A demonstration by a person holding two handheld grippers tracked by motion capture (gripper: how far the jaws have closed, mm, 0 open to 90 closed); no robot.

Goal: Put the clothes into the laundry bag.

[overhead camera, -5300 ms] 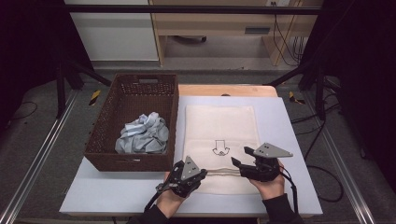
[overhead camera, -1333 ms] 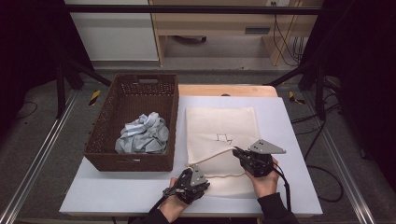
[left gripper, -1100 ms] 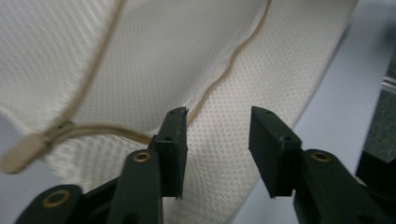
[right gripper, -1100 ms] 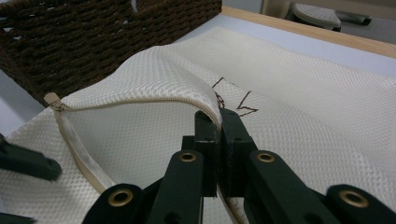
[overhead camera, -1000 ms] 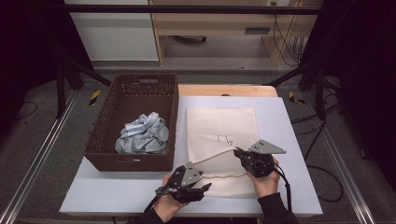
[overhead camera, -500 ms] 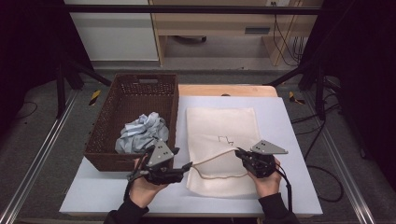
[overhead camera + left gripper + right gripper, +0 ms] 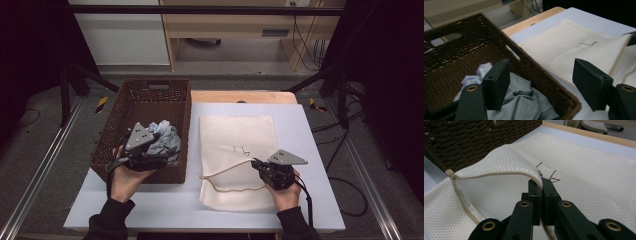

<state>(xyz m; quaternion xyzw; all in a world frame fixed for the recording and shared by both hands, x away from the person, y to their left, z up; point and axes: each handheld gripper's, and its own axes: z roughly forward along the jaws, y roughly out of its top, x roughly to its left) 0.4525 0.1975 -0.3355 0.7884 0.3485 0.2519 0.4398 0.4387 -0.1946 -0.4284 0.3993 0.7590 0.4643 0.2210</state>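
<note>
Left hand-held gripper (image 7: 159,161), jaws just opening and empty, is now hovering over basket clothes (image 7: 162,142); right hand-held gripper (image 7: 256,164) is clamping mesh bag (image 7: 237,145) mouth open for loading.

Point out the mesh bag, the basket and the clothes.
mesh bag (image 7: 235,132), high view, flat upper panel.
basket (image 7: 120,120), high view, left wall.
clothes (image 7: 524,100), left gripper view, grey folds between the jaws.

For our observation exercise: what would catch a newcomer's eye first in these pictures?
The cream mesh laundry bag lies flat at the table's centre, its zipped edge lifted open by the right hand-held gripper, shut on it. Left of it, a dark wicker basket holds crumpled pale-blue clothes, with the left hand-held gripper open above them.
</note>
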